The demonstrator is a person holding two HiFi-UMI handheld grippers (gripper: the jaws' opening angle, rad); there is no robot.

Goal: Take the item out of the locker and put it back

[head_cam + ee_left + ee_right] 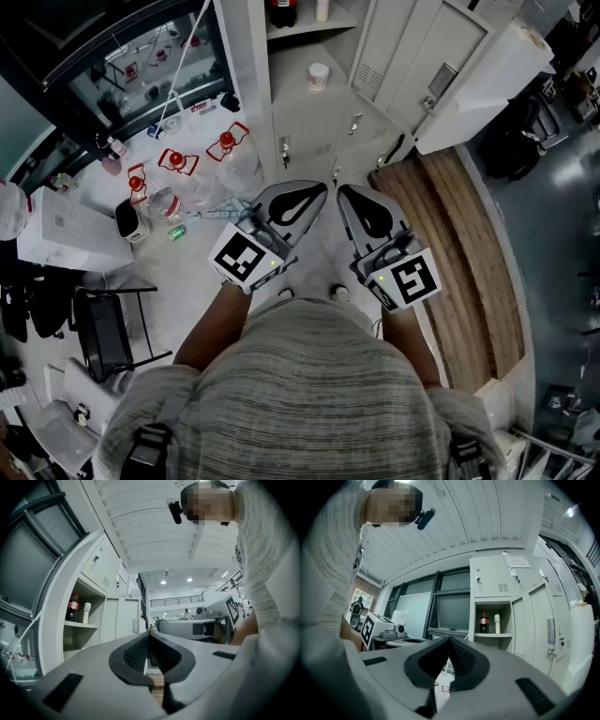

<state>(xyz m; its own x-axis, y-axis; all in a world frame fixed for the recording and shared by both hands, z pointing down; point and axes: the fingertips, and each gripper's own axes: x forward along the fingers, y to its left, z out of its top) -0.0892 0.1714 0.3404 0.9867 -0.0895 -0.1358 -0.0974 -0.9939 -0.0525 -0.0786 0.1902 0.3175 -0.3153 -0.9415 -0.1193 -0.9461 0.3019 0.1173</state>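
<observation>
plainly both jaws pressed together, empty; gripper views show whole bottle (pixel 484 621) (head view crops it)

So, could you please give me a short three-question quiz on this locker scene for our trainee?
1. True or false: the right tool is shut with nothing between its jaws.
2. In the open locker, what colour is the slim container standing beside the dark bottle? A) white B) blue C) green
3. Fill in: the left tool is shut and holds ____.
Key: 1 true; 2 A; 3 nothing.
</observation>
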